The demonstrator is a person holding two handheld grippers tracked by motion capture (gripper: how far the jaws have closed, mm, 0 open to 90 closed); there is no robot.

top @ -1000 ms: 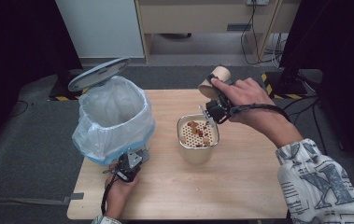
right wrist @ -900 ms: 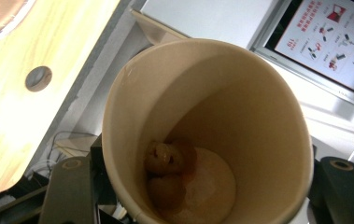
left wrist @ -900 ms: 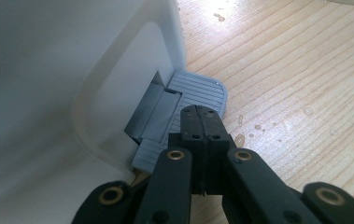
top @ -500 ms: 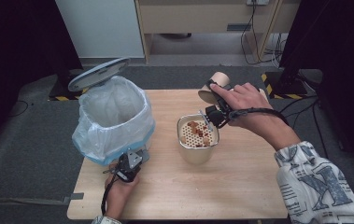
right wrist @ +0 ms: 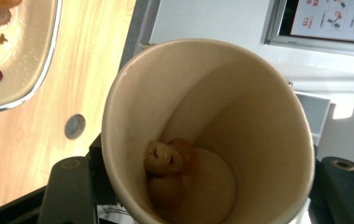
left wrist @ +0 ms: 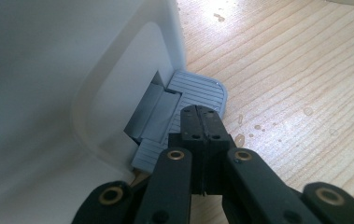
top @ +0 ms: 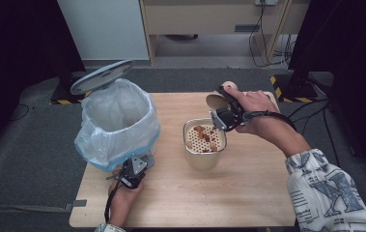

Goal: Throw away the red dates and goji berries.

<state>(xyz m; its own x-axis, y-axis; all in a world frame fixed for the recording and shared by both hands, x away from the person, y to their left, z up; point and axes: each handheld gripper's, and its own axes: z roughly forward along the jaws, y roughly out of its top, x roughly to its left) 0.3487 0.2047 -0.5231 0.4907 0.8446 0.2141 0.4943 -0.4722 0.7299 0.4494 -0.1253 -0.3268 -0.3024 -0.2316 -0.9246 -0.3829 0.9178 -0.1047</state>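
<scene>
A white pedal bin (top: 118, 121) lined with a clear bag stands at the table's left, its grey lid (top: 102, 76) raised. My left gripper (top: 132, 173) (left wrist: 202, 116) is shut, with its tips pressing on the bin's grey ribbed pedal (left wrist: 198, 91). My right gripper (top: 224, 113) (right wrist: 205, 196) is shut on a tan paper cup (top: 219, 96) (right wrist: 212, 130), which is tipped on its side. A few brown food pieces (right wrist: 167, 161) cling near the cup's bottom. Just below the cup sits a metal pot with a perforated strainer insert (top: 204, 140) (right wrist: 30, 70) that holds more pieces.
The wooden table (top: 248, 193) has bare room at the front and right of the pot. Water drops spot the wood by the pedal (left wrist: 258, 128). Dark floor, cables and a yellow-black striped strip lie beyond the far edge.
The right hand has brought the tipped cup slightly lower and closer to the strainer pot. The left gripper has stayed on the pedal and the lid has stayed up.
</scene>
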